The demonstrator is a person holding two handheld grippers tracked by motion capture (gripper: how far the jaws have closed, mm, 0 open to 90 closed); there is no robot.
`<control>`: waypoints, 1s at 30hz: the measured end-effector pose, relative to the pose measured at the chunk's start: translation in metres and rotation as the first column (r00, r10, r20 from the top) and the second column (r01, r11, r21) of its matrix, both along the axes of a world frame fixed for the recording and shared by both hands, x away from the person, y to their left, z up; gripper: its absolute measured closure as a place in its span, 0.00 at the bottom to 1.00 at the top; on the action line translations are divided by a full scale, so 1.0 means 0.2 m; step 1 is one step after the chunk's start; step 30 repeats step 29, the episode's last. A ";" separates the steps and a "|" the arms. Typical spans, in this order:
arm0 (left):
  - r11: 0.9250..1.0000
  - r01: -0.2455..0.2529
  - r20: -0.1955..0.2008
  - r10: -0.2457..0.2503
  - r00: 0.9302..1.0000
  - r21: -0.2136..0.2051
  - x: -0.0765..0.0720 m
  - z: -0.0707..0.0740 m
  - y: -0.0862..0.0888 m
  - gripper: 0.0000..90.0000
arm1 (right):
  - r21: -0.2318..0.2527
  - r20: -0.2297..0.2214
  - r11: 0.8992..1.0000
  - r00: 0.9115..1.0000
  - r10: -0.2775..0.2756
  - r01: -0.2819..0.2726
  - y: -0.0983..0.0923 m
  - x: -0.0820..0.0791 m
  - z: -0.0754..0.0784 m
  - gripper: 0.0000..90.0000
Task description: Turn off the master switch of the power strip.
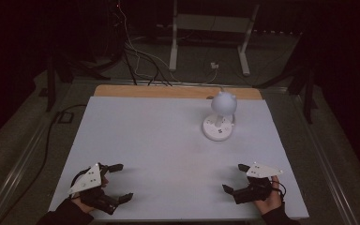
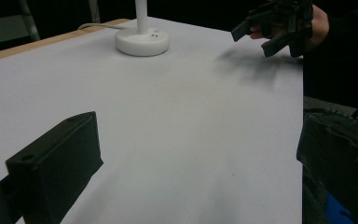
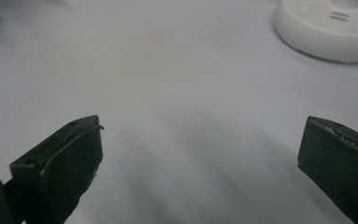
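A small white desk lamp (image 1: pixel 222 104) with a ball-shaped head stands on a round base (image 1: pixel 217 129) at the back right of the white table top (image 1: pixel 159 140). My left gripper (image 1: pixel 123 182) rests near the front left corner, open, with nothing between its jaws. At the front right, my right gripper (image 1: pixel 233 177) is also open and empty. In the left gripper view the left gripper (image 2: pixel 198 154) spans bare table, with the lamp base (image 2: pixel 142 42) far ahead and the right gripper (image 2: pixel 279 23) at top right. In the right gripper view the right gripper (image 3: pixel 200 149) faces the lamp base (image 3: pixel 328 28).
The lamp's cord (image 2: pixel 98 26) runs off the back over a wooden edge strip (image 1: pixel 178 92). Beyond the table are cables on the floor (image 1: pixel 140 61) and a white stand's legs (image 1: pixel 208 42). A dark cable (image 1: pixel 51 136) lies left of the table.
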State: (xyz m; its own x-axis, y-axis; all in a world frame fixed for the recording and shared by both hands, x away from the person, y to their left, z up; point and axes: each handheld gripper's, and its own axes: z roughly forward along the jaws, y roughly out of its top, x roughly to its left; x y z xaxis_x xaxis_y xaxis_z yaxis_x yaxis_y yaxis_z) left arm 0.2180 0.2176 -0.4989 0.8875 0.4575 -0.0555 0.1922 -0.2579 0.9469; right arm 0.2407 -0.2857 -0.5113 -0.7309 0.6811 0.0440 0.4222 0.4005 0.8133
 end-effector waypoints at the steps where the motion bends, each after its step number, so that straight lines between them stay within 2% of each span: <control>1: 1.000 -0.001 0.000 0.001 1.000 -0.004 0.00 0.00 0.00 0.00 | -0.012 0.001 1.000 1.000 -0.005 0.005 0.00 -0.01 0.00 0.00; 4: 1.000 -0.001 -0.002 0.001 1.000 -0.003 0.00 0.00 0.00 0.00 | -0.049 0.000 0.999 1.000 -0.012 0.012 0.00 -0.02 -0.02 0.00; 7: 1.000 0.003 -0.002 -0.003 1.000 0.000 0.00 0.00 0.00 0.00 | -0.058 -0.001 0.998 1.000 -0.020 0.020 -0.01 -0.01 -0.02 0.00; 10: 1.000 0.003 -0.004 -0.003 1.000 -0.003 0.00 0.00 0.00 0.00 | -0.045 0.005 0.999 1.000 -0.028 0.028 -0.02 -0.01 -0.02 0.00; 21: 1.000 0.003 -0.006 -0.003 1.000 0.010 0.00 -0.01 -0.01 0.00 | 0.003 0.008 1.000 1.000 0.001 -0.001 0.00 -0.01 0.00 0.00; 30: 1.000 0.006 -0.004 -0.006 1.000 0.011 0.00 -0.01 -0.01 0.00 | 0.008 0.007 1.000 1.000 -0.010 0.010 -0.01 0.00 -0.01 0.00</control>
